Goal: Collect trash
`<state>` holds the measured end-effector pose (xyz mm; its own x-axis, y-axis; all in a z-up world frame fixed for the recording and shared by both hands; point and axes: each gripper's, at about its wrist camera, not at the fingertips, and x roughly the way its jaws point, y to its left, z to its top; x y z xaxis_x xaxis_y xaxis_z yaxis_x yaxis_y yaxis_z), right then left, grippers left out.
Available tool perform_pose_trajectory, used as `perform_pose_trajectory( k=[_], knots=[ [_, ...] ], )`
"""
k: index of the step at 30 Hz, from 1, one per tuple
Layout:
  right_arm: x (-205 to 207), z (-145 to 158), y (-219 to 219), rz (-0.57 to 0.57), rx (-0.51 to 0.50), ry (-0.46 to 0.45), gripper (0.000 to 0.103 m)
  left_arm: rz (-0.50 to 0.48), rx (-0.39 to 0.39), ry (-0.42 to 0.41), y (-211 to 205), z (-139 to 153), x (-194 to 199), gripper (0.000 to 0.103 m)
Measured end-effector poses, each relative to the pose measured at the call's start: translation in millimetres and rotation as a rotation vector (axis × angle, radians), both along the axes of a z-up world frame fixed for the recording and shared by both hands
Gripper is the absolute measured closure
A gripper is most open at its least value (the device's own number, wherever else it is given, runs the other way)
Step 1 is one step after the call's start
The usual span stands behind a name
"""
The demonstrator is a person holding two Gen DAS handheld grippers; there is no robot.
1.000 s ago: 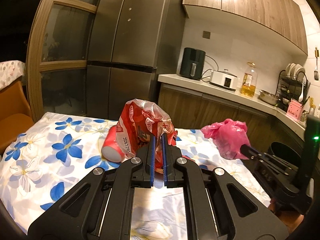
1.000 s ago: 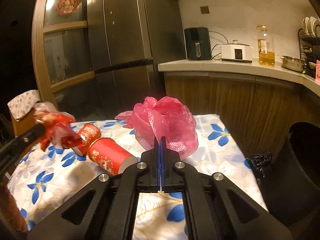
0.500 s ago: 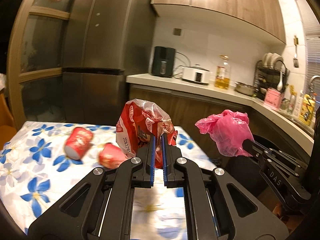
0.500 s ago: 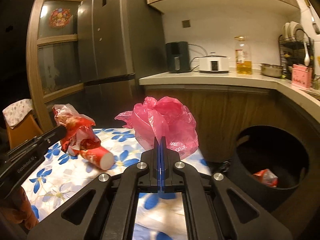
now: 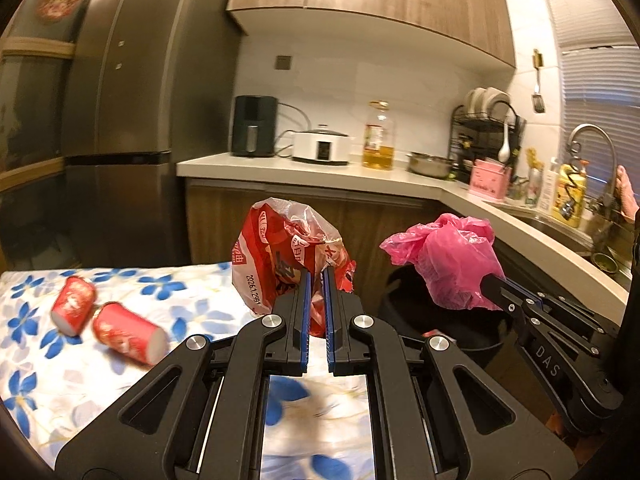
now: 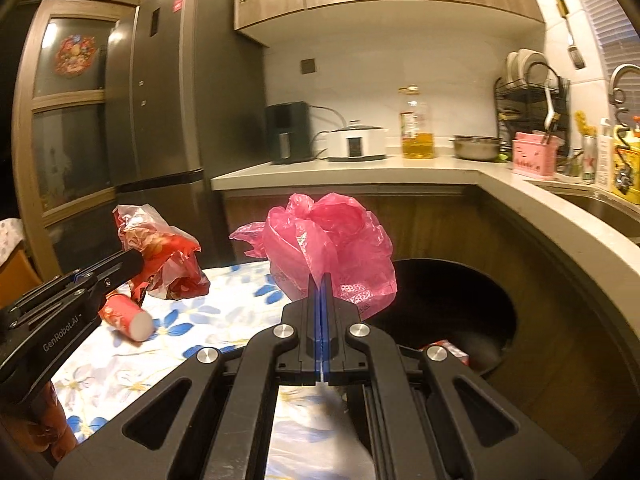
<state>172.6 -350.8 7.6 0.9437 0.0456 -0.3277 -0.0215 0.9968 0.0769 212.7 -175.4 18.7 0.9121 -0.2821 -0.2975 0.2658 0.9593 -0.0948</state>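
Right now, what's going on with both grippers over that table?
A person is clearing trash with two handheld grippers. The left gripper has its jaws shut on a crumpled red snack bag; the right gripper is shut on a pink plastic bag. Both are held up near the black trash bin, nothing dropped yet. Two red paper cups lie on the floral tablecloth.

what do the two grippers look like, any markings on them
Both are black two-finger tools with blue pads and round silver bolts on angular linkage arms. The left gripper reads GenRobot.AI in white on its side, the right gripper reads DAS. No cables show.
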Motion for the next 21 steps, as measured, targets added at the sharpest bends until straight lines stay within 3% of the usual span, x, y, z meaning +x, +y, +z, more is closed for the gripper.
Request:
perform_pose_trajectory(
  k=[21],
  knots=[
    [-1, 1, -64, -0.125, 0.002, -0.016, 0.102, -0.158, 0.012, -0.011, -87, 3, 28, 0.097]
  ],
)
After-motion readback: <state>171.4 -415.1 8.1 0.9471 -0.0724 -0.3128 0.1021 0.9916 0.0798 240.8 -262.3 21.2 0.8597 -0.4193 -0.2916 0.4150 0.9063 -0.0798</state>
